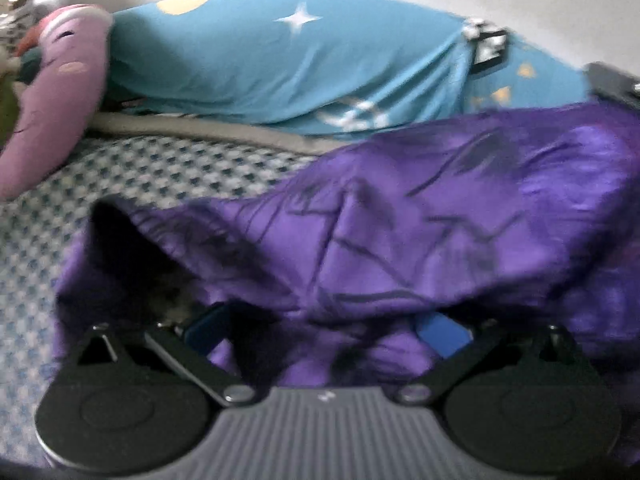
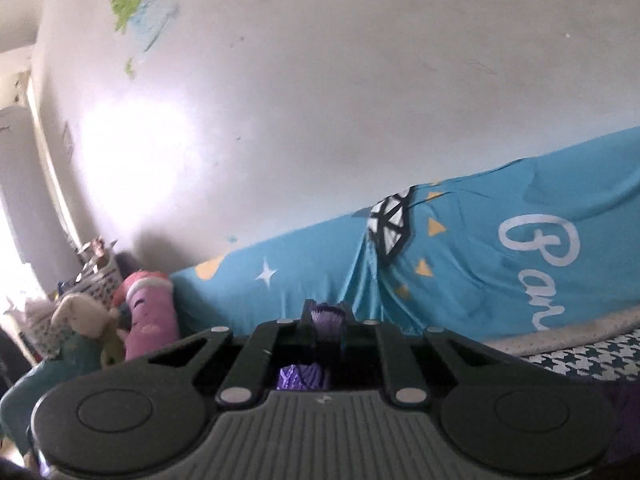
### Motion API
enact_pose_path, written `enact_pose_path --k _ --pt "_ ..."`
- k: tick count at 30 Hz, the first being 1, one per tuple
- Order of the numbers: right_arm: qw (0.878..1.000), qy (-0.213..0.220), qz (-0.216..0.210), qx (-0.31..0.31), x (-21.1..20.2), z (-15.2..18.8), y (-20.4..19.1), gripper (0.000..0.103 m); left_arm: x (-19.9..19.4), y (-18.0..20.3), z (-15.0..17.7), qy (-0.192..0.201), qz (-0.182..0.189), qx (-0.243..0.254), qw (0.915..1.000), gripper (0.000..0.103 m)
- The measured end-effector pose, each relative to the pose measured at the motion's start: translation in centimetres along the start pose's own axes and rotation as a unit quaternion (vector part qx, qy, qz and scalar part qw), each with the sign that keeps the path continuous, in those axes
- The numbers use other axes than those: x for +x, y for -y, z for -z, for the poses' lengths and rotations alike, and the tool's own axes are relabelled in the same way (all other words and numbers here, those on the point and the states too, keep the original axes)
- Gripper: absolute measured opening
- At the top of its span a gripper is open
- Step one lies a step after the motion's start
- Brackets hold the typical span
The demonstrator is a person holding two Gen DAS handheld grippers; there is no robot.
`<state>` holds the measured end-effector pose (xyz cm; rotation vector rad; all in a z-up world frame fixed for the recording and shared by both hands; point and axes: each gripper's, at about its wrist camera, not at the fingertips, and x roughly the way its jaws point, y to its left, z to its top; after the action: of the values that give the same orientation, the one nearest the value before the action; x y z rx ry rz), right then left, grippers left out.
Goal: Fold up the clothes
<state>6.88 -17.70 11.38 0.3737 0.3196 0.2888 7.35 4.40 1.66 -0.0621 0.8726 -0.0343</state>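
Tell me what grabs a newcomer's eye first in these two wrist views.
The crumpled shiny purple garment fills the left wrist view, heaped over the left gripper on the houndstooth bedcover. Behind it, a bright blue star-printed sheet runs along the white wall. The right gripper pinches a purple fold.

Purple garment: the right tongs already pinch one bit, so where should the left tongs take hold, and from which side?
Take the purple garment at its dark open edge on the left wrist view's left, where the cloth lifts off the checked bedspread. Come in low from that side, so one finger slips under the raised hem. The right tongs are shut on a purple fold.
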Motion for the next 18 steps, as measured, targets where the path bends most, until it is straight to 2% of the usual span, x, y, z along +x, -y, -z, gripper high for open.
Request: enact_pose_path --k 5,9,14,18 --pt "0.998 -0.044 0.012 -0.04 0.1 2.1 -0.3 0.012 -0.2 -2.4 -0.4 -0.004 0.004 -0.046 0.9989 0.103" --pt "0.994 -0.09 -0.006 -0.066 -0.3 4.4 -0.7 0.012 0.6 -3.5 -0.2 -0.033 -0.024 -0.062 0.9972 0.103" --pt "0.981 -0.157 -0.027 -0.109 -1.0 7.8 -1.4 0.013 -1.0 -4.9 -0.5 -0.014 -0.02 -0.081 0.9964 0.103" --pt "0.972 -0.188 -0.034 -0.133 -1.4 9.9 -1.7 0.013 -2.0 -5.0 -0.9 0.017 -0.018 -0.082 0.9963 0.103"
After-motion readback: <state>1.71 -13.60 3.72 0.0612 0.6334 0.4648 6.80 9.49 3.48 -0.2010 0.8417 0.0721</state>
